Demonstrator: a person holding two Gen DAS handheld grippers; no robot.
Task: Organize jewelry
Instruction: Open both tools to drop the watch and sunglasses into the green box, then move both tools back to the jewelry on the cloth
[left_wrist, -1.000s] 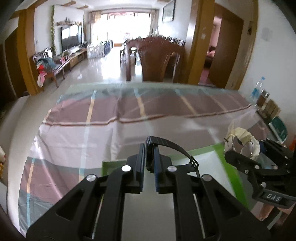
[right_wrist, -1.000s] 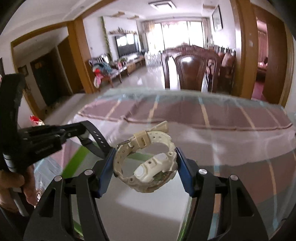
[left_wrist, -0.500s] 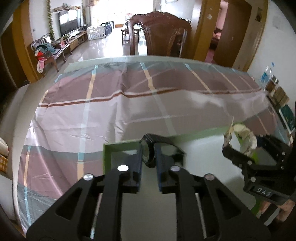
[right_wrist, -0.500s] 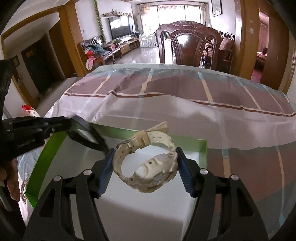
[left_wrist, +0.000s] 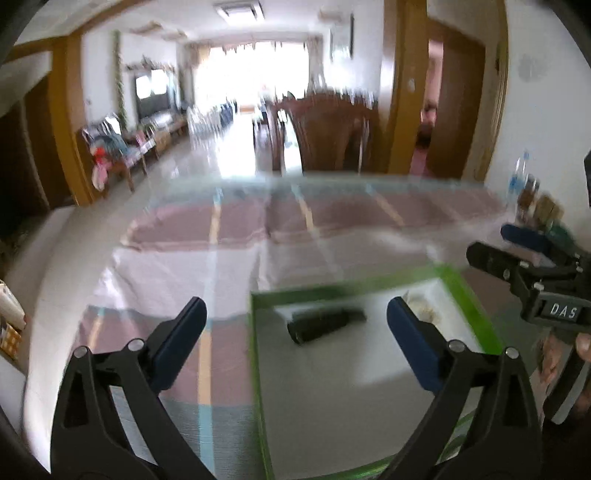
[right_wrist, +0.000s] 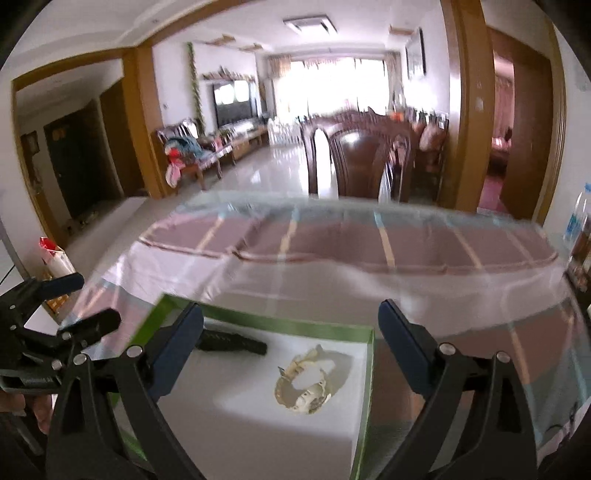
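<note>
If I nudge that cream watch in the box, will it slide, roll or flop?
The cream watch lies on its side in the green-rimmed box, strap curled in a loop, so it probably slides rather than rolls. The chunky strap looks moulded, likely springy, not limp. The white floor looks smooth, so expect little grip.

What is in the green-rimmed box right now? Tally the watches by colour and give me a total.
Black strap watch: 1
Cream plastic watch: 1
Total: 2, both lying on the white floor of the green-rimmed box; the left gripper and right gripper are both open and hold nothing.
</note>
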